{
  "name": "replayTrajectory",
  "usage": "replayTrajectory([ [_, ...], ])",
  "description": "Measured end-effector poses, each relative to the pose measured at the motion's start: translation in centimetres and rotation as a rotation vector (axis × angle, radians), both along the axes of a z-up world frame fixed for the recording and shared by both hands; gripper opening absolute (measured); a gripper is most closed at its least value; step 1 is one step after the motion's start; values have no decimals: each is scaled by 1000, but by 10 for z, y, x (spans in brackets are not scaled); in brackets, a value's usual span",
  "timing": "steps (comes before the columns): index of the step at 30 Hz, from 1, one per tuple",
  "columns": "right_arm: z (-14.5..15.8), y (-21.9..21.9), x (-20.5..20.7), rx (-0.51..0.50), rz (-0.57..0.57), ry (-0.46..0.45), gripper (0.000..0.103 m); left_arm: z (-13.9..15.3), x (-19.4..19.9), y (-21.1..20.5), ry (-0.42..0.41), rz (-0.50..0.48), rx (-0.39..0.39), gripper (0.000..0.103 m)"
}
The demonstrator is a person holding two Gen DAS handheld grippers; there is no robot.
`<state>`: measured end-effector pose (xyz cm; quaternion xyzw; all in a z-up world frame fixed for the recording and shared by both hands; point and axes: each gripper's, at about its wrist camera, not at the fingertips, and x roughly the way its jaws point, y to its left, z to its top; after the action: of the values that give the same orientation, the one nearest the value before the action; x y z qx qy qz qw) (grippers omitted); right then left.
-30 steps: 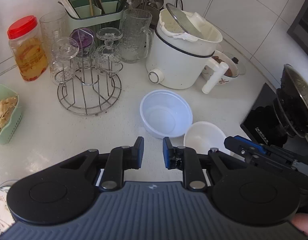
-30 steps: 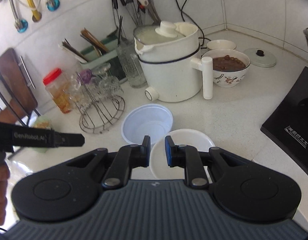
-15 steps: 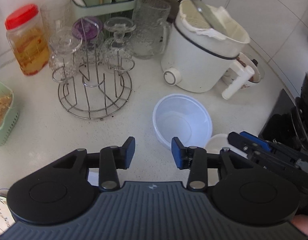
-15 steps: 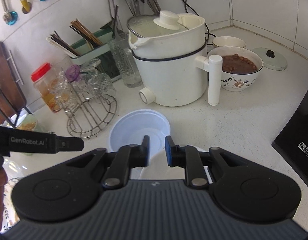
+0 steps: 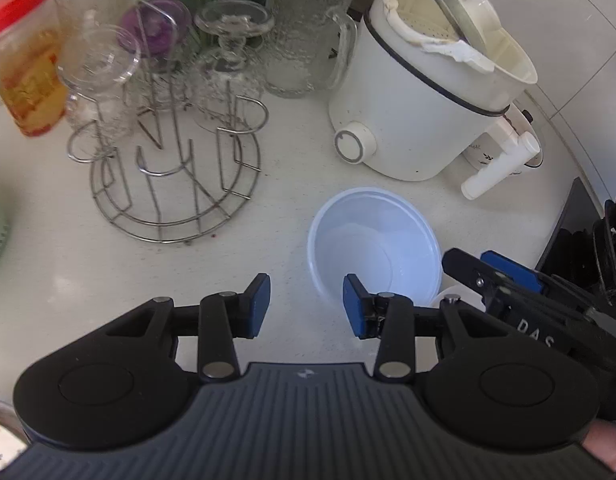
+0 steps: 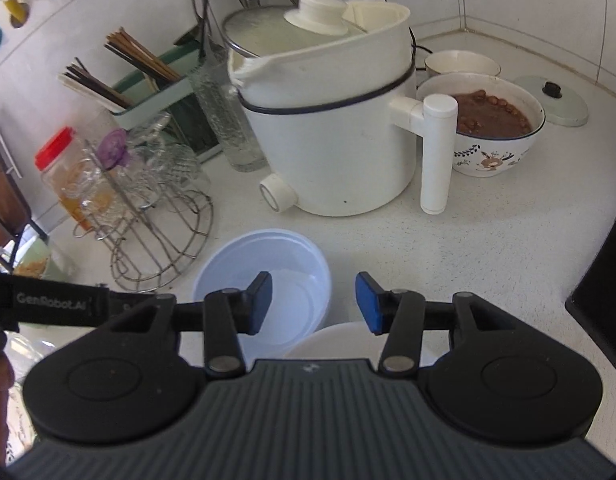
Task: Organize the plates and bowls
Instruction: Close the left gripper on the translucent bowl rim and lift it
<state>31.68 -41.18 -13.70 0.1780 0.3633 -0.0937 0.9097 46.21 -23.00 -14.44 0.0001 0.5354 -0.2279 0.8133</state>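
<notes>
A pale blue plastic bowl [image 5: 373, 246] sits on the white counter; it also shows in the right wrist view [image 6: 264, 280]. A white bowl [image 6: 331, 340] sits just right of it, mostly hidden under my right gripper; only a sliver of it [image 5: 453, 294] shows in the left wrist view. My left gripper [image 5: 306, 306] is open and empty, its right finger over the blue bowl's near rim. My right gripper [image 6: 313, 308] is open and empty, above the gap between the two bowls. It also shows in the left wrist view [image 5: 491, 270].
A white electric pot [image 6: 331, 132] stands behind the bowls. A wire glass rack [image 5: 168, 168] with glasses is to the left, a red-lidded jar [image 5: 24, 64] beyond it. A patterned bowl of brown food [image 6: 483, 128], a small bowl [image 6: 461, 64] and a lid [image 6: 551, 100] lie at the back right. A black cooktop [image 6: 603, 292] is at right.
Both grippers opened from nearly shut to wide open. Both moved forward and lower toward the two bowls.
</notes>
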Motion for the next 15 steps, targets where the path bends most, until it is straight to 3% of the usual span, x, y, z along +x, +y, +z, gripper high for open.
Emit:
replayTrajectory([
  [7,-19,-10,19,22,-18,9,44,-22,13,-12,18,0,-44,46],
  [12,-30,-6,28,43,-9,27,24,-33,17,-18,16,11,-43,43],
  [15,-34,-1,31,45,13,31,21,-35,17,-18,21,7,-56,34],
])
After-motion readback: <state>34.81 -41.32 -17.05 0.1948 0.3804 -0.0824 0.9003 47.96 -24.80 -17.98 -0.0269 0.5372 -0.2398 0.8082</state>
